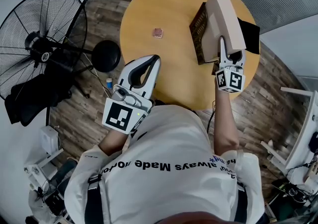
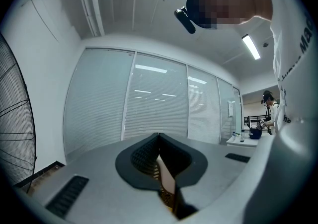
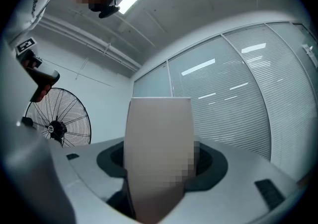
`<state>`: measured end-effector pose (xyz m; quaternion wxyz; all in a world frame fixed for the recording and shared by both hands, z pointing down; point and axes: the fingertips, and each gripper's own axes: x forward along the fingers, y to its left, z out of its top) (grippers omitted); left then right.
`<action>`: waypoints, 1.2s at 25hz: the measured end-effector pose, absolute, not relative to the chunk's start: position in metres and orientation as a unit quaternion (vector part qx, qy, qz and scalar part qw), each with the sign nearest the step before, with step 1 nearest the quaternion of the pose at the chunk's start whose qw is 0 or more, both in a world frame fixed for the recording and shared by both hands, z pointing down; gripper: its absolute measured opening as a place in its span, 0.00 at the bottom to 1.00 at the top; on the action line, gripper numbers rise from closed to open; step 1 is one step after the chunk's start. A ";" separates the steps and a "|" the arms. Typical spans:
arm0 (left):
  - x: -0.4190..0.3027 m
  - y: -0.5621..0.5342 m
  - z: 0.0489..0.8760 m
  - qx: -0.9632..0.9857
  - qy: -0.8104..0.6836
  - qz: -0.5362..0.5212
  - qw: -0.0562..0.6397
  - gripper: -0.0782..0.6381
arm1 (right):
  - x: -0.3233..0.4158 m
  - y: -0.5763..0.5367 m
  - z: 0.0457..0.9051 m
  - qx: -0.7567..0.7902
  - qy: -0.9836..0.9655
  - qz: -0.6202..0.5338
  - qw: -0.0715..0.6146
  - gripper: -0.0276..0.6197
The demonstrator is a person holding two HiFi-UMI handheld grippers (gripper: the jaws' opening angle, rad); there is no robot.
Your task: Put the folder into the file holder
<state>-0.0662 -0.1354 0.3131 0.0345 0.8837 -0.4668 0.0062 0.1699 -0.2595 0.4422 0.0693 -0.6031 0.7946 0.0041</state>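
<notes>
A thick beige folder is held over the right side of the round wooden table, and my right gripper is shut on its near end. In the right gripper view the folder fills the gap between the jaws of the right gripper. A dark mesh file holder stands against the folder's left side; whether the folder is inside it I cannot tell. My left gripper hovers at the table's near edge, shut with nothing in it. Its tips meet in the left gripper view.
A small pink object lies near the table's middle. A black flat part shows to the right of the folder. A large standing fan and a black round stool stand on the wooden floor at left.
</notes>
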 end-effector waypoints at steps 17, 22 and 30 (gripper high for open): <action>-0.067 -0.132 0.313 0.885 -0.465 0.007 0.036 0.14 | 0.168 -0.259 0.455 -0.596 0.802 -0.013 0.039 0.50; -0.067 -0.133 0.311 0.885 -0.464 0.005 0.035 0.14 | 0.168 -0.260 0.456 -0.595 0.803 -0.015 0.035 0.50; -0.067 -0.132 0.312 0.885 -0.464 0.005 0.035 0.14 | 0.166 -0.259 0.458 -0.593 0.804 -0.019 0.027 0.50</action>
